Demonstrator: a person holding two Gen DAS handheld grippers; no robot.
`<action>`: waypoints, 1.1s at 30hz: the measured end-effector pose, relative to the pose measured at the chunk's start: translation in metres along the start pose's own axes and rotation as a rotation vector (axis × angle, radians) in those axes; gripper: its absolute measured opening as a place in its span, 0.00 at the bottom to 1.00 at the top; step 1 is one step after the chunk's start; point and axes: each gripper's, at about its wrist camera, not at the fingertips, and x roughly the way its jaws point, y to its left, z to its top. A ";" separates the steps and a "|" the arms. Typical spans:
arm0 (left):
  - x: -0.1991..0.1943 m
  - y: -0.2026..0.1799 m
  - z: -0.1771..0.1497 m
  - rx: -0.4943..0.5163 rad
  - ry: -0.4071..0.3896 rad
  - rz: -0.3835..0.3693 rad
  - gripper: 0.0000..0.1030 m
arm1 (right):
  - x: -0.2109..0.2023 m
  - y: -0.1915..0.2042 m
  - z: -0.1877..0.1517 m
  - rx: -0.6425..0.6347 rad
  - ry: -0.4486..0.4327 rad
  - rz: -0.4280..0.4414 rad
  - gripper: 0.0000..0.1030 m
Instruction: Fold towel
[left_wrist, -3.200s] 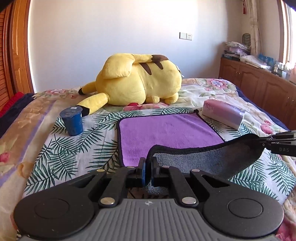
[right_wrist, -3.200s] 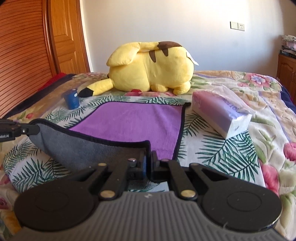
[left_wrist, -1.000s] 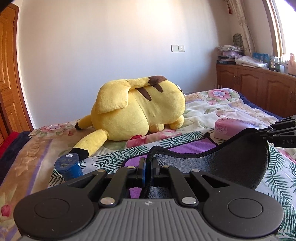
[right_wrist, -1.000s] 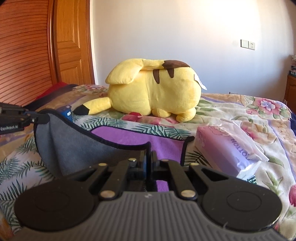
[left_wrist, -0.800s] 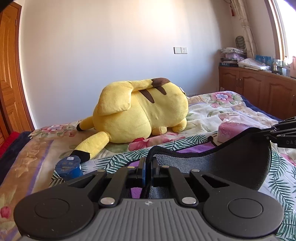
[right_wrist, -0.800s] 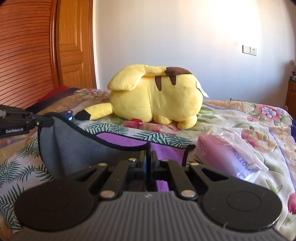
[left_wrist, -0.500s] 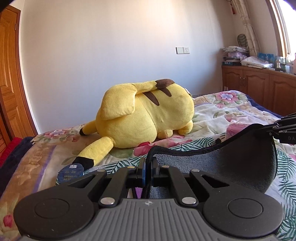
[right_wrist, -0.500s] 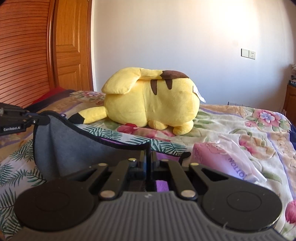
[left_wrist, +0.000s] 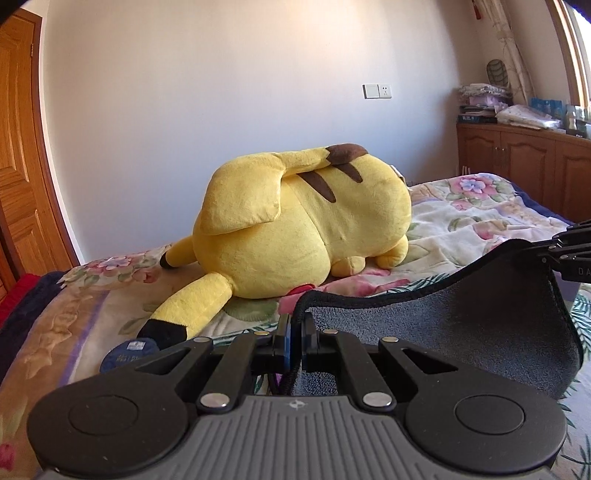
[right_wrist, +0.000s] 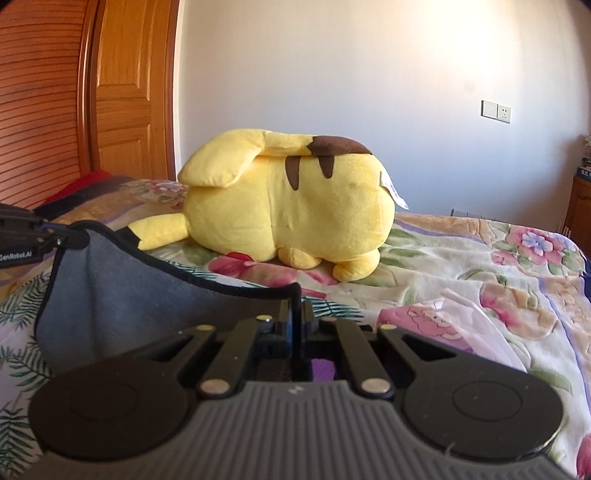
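The towel is purple on top and grey underneath, with a black hem. Its near edge hangs raised between my two grippers, grey underside facing me, also in the right wrist view. My left gripper is shut on the towel's left near corner. My right gripper is shut on the right near corner; a purple patch shows below it. Each gripper shows at the other view's edge: the right one, the left one. The rest of the towel is hidden behind the lifted edge.
A big yellow plush toy lies on the flowered bedspread just beyond the towel. A blue cup stands at the left. A pink tissue pack lies at the right. Wooden cabinets line the right wall.
Both grippers have carried the towel's near edge up and forward toward the plush toy. The flat purple part has dropped out of sight behind the lifted edge.
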 end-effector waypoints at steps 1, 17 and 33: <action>0.004 0.000 0.001 0.001 0.000 0.000 0.00 | 0.003 -0.001 0.000 -0.006 -0.001 -0.001 0.04; 0.057 0.002 -0.008 0.000 0.056 0.047 0.00 | 0.052 -0.010 -0.007 -0.065 0.027 -0.020 0.04; 0.090 -0.003 -0.027 0.007 0.128 0.070 0.00 | 0.076 -0.015 -0.029 -0.012 0.086 -0.028 0.05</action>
